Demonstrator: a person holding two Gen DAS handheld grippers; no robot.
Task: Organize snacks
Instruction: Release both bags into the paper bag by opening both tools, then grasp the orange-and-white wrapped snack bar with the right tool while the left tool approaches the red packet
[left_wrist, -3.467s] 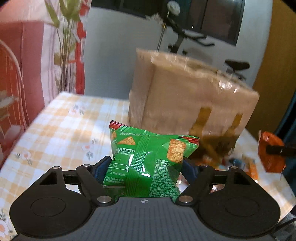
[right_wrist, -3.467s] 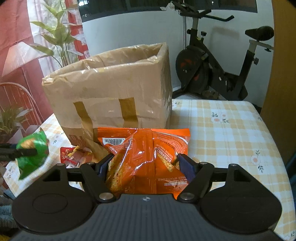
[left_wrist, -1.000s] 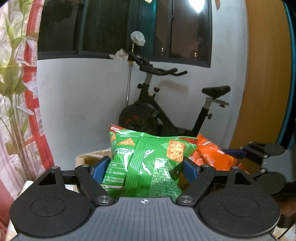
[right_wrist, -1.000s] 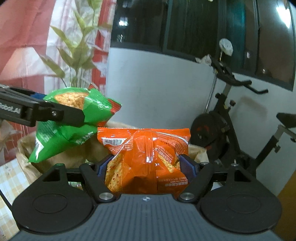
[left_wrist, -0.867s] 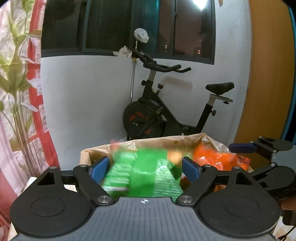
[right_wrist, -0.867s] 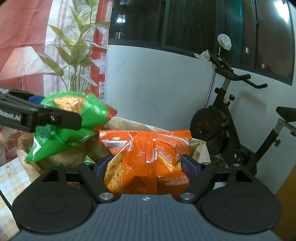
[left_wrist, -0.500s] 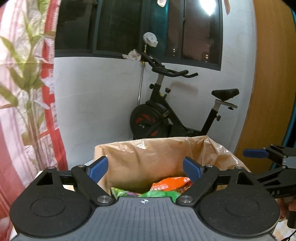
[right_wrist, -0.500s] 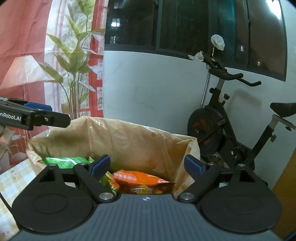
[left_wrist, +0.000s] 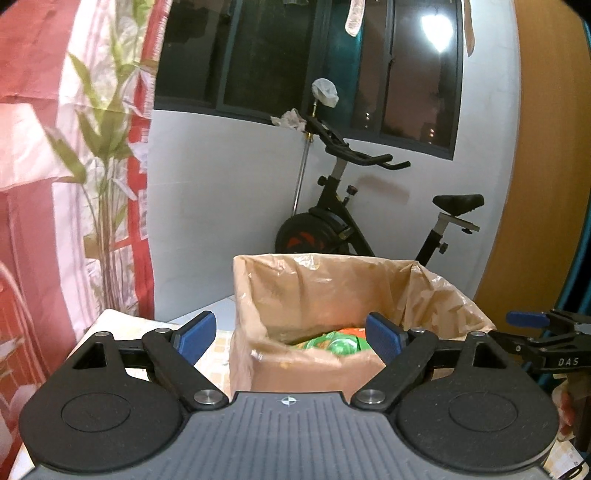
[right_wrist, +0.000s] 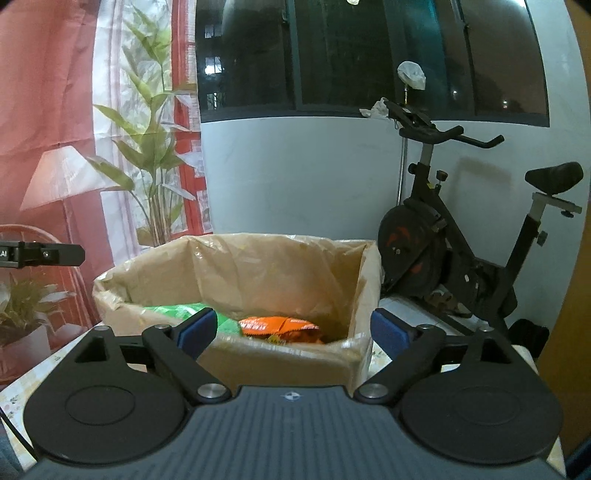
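A brown cardboard box (left_wrist: 314, 365) lined with plastic stands on the table; it also shows in the right wrist view (right_wrist: 280, 360). A green snack bag (left_wrist: 334, 341) lies inside it, also seen in the right wrist view (right_wrist: 184, 310), beside an orange snack bag (right_wrist: 279, 325). My left gripper (left_wrist: 291, 332) is open and empty, just in front of and above the box. My right gripper (right_wrist: 293, 326) is open and empty, likewise before the box. The right gripper's side (left_wrist: 543, 343) shows in the left wrist view.
A checked tablecloth (left_wrist: 218, 350) covers the table under the box. An exercise bike (right_wrist: 450, 236) stands behind by the white wall. A curtain and a tall leafy plant (right_wrist: 155, 155) are on the left. The left gripper's tip (right_wrist: 40, 254) enters at the left edge.
Both grippers opened and dropped the green and orange bags into the box about a second ago. Since then both have drawn back from the box, still open.
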